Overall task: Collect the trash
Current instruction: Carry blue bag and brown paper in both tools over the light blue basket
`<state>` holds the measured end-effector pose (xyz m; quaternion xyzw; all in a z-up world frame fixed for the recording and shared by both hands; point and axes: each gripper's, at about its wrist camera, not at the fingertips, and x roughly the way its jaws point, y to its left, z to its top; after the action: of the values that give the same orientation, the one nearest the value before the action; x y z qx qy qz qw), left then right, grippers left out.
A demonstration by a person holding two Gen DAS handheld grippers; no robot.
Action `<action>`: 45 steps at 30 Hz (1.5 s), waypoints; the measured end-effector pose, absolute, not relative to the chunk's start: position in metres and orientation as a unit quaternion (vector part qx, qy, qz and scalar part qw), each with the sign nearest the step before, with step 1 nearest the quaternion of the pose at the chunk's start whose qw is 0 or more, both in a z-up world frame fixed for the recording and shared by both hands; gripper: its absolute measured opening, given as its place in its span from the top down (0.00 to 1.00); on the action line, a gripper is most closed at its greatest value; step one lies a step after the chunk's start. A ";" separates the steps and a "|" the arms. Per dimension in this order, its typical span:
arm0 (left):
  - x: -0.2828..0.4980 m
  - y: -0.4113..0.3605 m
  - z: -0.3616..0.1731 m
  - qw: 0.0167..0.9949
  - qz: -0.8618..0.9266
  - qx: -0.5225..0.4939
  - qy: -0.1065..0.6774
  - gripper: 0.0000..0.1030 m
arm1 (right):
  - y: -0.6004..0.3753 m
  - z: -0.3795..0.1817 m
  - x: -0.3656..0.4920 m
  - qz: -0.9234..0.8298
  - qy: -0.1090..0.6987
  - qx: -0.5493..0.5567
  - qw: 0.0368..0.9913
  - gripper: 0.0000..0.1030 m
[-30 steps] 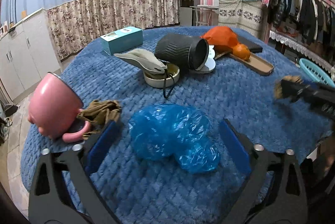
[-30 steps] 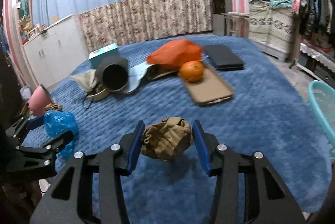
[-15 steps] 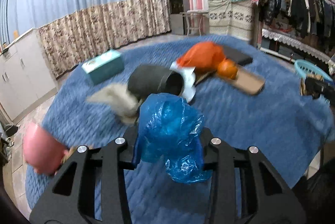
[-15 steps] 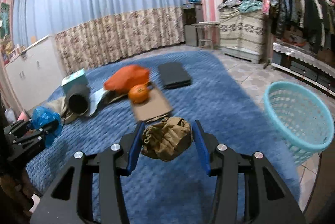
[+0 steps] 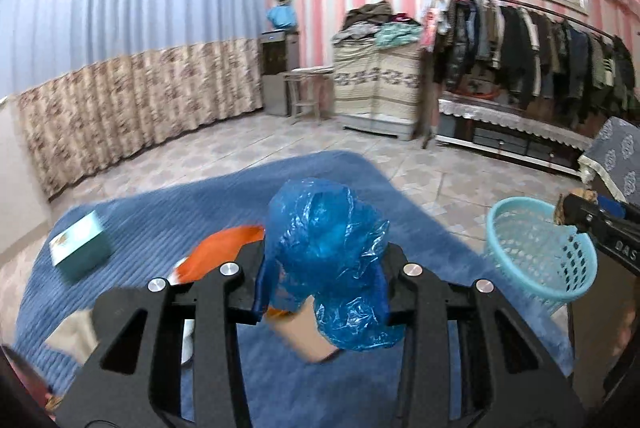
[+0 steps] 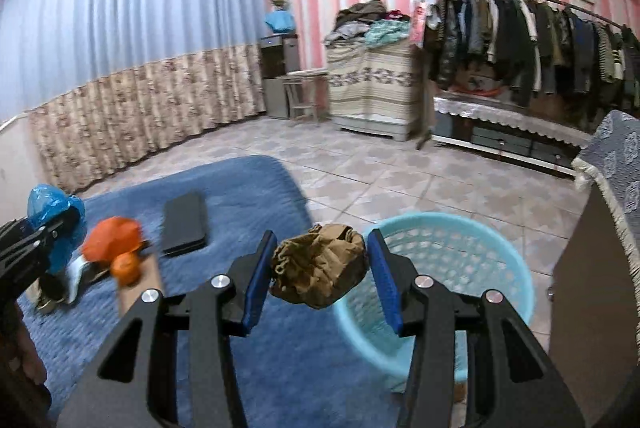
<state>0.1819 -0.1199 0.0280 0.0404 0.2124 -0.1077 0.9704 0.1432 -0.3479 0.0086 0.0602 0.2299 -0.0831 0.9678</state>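
The blue plastic bag (image 5: pixel 328 252) is held up in the air, squeezed between the jaws of the left gripper (image 5: pixel 322 280). The jaws were closed on it only a moment ago. The bag is crumpled, and its loose end hangs down below the blue pads (image 5: pixel 259 282).

The brown crumpled wad (image 6: pixel 320 270) is pinched between the jaws of the right gripper (image 6: pixel 320 272). It is held just beside the rim of the light blue basket (image 6: pixel 480 248), on the side nearer the blue blanket (image 6: pixel 248 196). In the left wrist view, the tip of the right gripper is seen touching or just over the far rim of the basket; which one cannot be told.

The basket stands on the tiled floor (image 6: pixel 400 176), just beside the edge of the blanket. Nothing can be seen inside it from these views.

More things lie on the blanket, well apart from the basket. An orange bag (image 6: pixel 114 238) is there, with a round orange fruit (image 6: pixel 125 269) just beside it on a brown cardboard sheet (image 6: pixel 138 292). A flat black case (image 6: pixel 185 224) lies between the orange bag and the basket. A small teal box (image 5: pixel 80 244) sits on the far side of the orange bag from the basket.

The pictures are blurred at the edges.
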 end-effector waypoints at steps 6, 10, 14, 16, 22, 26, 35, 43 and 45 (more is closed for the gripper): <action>0.206 -0.179 0.028 0.962 -0.156 0.040 0.219 0.63 | -0.387 0.003 0.160 -0.115 0.224 0.072 0.965 0.54; 0.208 -0.208 0.019 0.961 -0.173 0.048 0.210 0.63 | -0.411 -0.017 0.151 -0.130 0.224 0.080 0.963 0.54; 0.215 -0.227 0.009 0.955 -0.191 0.033 0.225 0.63 | -0.425 -0.023 0.138 -0.140 0.212 0.072 0.965 0.54; 0.216 -0.239 0.005 0.953 -0.196 0.033 0.227 0.63 | -0.437 -0.029 0.134 -0.147 0.210 0.088 0.963 0.54; 0.215 -0.269 -0.004 0.951 -0.211 0.047 0.219 0.62 | -0.460 -0.041 0.134 -0.171 0.215 0.109 0.955 0.54; 0.216 -0.283 -0.009 0.949 -0.219 0.052 0.221 0.62 | -0.469 -0.050 0.131 -0.183 0.218 0.116 0.952 0.54; 0.232 -0.315 -0.025 0.941 -0.245 0.034 0.231 0.62 | -0.483 -0.058 0.128 -0.210 0.210 0.141 0.944 0.54; 0.236 -0.362 -0.039 0.932 -0.276 0.048 0.229 0.61 | -0.482 -0.066 0.141 -0.219 0.213 0.136 0.942 0.54; 0.238 -0.368 -0.042 0.933 -0.274 0.058 0.228 0.61 | -0.483 -0.070 0.144 -0.219 0.216 0.131 0.942 0.54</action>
<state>0.2379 -0.3684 -0.0421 0.0582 0.2279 -0.2741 0.9325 0.1442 -0.4826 -0.0698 0.1314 0.2165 -0.2191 0.9423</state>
